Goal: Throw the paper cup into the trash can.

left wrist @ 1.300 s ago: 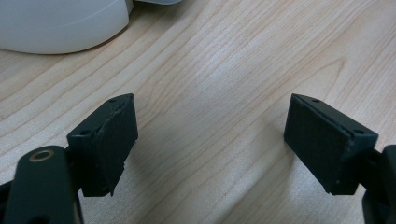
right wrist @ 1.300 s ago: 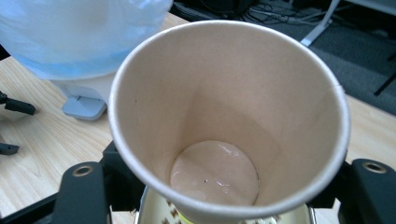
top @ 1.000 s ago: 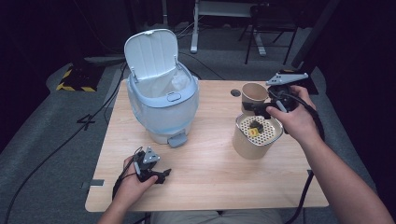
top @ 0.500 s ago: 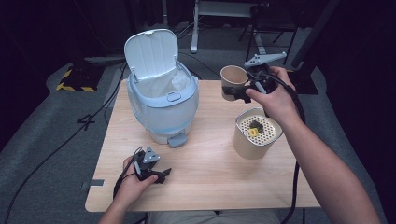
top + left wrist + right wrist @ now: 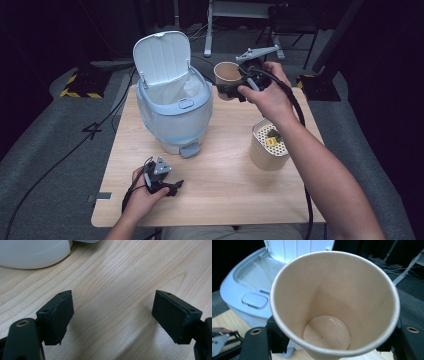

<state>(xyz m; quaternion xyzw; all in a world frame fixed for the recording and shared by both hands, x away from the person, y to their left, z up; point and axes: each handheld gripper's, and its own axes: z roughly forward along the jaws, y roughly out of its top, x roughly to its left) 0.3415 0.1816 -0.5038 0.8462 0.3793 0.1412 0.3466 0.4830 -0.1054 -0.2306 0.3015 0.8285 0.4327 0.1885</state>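
Wooden table (image 5: 225,165) carries a pale blue bin (image 5: 172,107) with its lid up and a perforated beige container (image 5: 269,147). Your right gripper (image 5: 226,90) is clenched on a paper cup (image 5: 226,75), held in the air just beside the bin. Your left gripper (image 5: 176,187) rests on the table with its jaws spread wide, grasping nothing.

Right gripper (image 5: 227,91) raised, clamped; left gripper (image 5: 175,186) low, agape
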